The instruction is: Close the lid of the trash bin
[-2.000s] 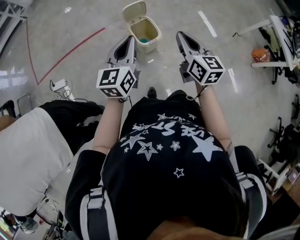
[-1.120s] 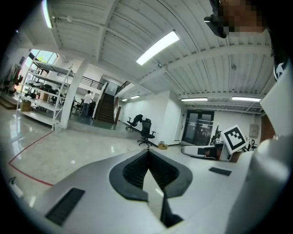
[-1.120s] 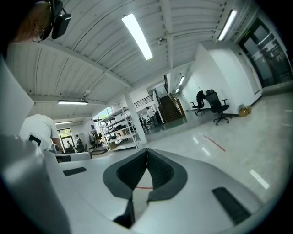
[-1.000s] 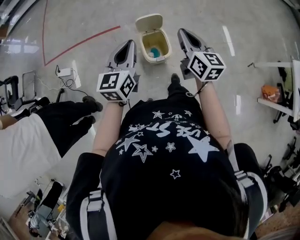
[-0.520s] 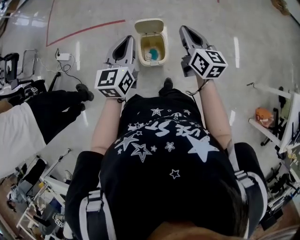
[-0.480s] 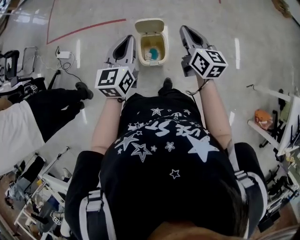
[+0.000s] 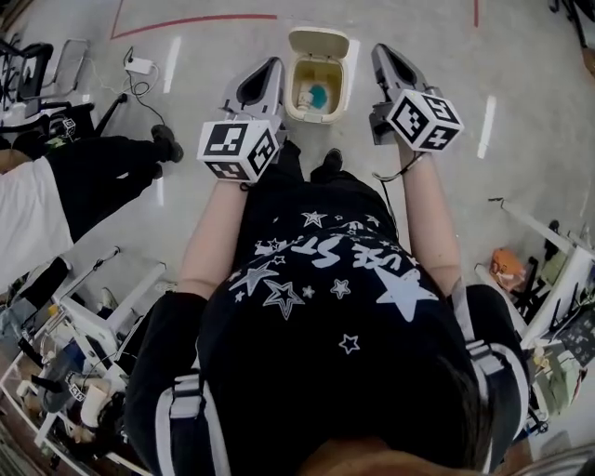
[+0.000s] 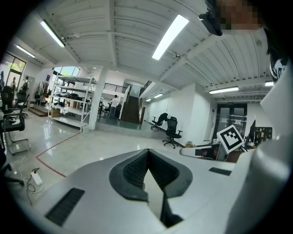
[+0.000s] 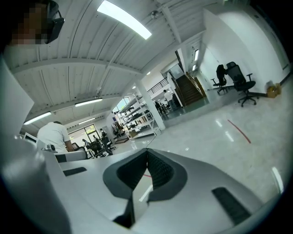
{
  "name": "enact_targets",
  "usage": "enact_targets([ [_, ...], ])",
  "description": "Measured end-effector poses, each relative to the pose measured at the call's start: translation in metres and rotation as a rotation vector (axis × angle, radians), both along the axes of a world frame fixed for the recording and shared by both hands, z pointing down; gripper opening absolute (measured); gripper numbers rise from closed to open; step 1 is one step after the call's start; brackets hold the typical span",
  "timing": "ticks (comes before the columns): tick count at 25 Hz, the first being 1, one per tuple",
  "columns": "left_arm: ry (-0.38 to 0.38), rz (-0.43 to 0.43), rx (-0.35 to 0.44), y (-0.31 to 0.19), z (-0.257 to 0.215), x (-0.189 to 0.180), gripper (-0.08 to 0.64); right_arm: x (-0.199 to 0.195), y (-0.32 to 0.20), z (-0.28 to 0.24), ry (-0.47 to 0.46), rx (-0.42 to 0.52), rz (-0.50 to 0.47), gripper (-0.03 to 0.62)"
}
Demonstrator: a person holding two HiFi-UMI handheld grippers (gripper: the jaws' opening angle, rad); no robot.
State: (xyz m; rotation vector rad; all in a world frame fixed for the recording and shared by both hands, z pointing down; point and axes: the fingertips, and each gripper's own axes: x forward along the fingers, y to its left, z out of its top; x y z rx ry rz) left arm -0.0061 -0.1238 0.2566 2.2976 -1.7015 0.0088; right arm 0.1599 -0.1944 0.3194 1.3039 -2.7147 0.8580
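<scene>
One cream trash bin (image 7: pixel 316 88) stands open on the glossy grey floor (image 7: pixel 446 37), straight ahead of the person. Its lid (image 7: pixel 318 41) is thrown back on the bin's far side, hinged there, with its underside showing.

Both tools flank the bin in the head view, the left gripper (image 7: pixel 273 65) just to its left and the right gripper (image 7: pixel 381 50) just to its right, neither touching it. In each gripper's own view, left (image 8: pixel 147 151) and right (image 9: pixel 147 150), the jaws are pressed together at the tips with nothing between them. Inside the bin lies a small blue scrap (image 7: pixel 318 94).

The lid looks like thin, stiff, smooth plastic, so it is probably light and should swing on its hinge at a small push. Its free far edge seems the place to bear on, by nudging from behind rather than pinching. The bin also looks light and may skid on the polished floor.

Two seconds ago the bin sat askew, ahead of the left gripper. Now it lies square between both grippers, and the red floor line (image 7: pixel 195 20) beyond the bin has slid to the picture's top edge.
</scene>
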Motion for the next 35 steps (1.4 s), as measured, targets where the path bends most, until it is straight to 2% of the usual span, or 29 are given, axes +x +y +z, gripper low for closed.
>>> enact_targets([
  [4, 0.008, 0.0, -0.017, -0.011, 0.01, -0.011, 0.011, -0.008, -0.002, 0.01, 0.021, -0.021, -0.002, 0.006],
  [11, 0.008, 0.072, -0.043, -0.052, 0.029, -0.016, 0.011, -0.016, -0.02, 0.034, 0.061, -0.085, 0.043, 0.006],
  [15, -0.027, 0.148, -0.084, -0.08, 0.053, -0.019, 0.011, -0.024, -0.038, 0.05, 0.083, -0.113, 0.085, 0.006],
  [18, -0.001, 0.2, -0.133, -0.098, 0.074, -0.018, 0.011, -0.026, -0.05, 0.068, 0.112, -0.144, 0.111, 0.006],
  [23, 0.027, 0.234, -0.195, -0.129, 0.112, -0.017, 0.011, -0.028, -0.073, 0.104, 0.163, -0.195, 0.139, 0.006],
  [28, 0.011, 0.273, -0.221, -0.159, 0.142, -0.018, 0.011, -0.035, -0.092, 0.133, 0.181, -0.236, 0.16, 0.006],
  [35, 0.02, 0.265, -0.289, -0.186, 0.189, -0.025, 0.011, -0.041, -0.113, 0.173, 0.227, -0.284, 0.159, 0.006],
])
